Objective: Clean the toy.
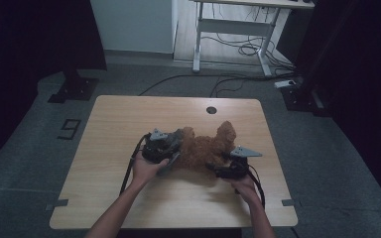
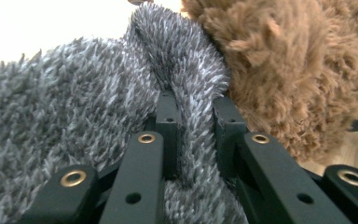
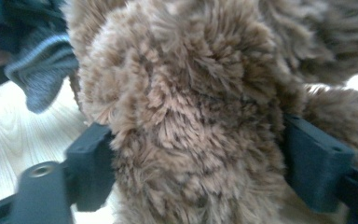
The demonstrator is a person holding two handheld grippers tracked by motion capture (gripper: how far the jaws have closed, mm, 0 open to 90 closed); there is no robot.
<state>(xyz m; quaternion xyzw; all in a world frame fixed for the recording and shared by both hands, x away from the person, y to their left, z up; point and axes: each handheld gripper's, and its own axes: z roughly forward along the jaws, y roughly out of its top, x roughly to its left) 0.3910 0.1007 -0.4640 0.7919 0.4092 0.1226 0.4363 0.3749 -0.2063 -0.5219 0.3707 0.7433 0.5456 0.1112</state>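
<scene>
Fingers, left gripper (image 2: 193, 135): two black jaws nearly together, pinching a fold of grey fuzzy cloth (image 2: 74, 116) between the pads; the fold rises straight out of the narrow gap, and the rest of the cloth spreads away to one side of the jaws in the left gripper view.

Fingers, right gripper (image 3: 191, 163): jaws set wide, one on each flank of a thick part of the brown plush toy (image 3: 191, 102); the fur bulges between and in front of them. Whether the pads press into the fur or merely stand against it cannot be told from the right gripper view.

Item 1, brown plush toy (image 1: 206, 146): shaggy, lying on the wooden table (image 1: 129, 114), right of centre and closer to the near edge than the far one, with one limb or ear pointing up toward the far right corner. In the left gripper view it (image 2: 303, 70) lies right against the grey cloth.

Item 2, grey fuzzy cloth (image 1: 176, 136): at the toy's left end, touching it, beneath the left gripper (image 1: 158, 146).

Item 3, right gripper (image 1: 230, 166): at the toy's near right side, held from the near edge by the person's right hand (image 1: 243, 186).

Item 4, person's left hand (image 1: 146, 171): around the left gripper body, forearm coming in from the near edge.
</scene>
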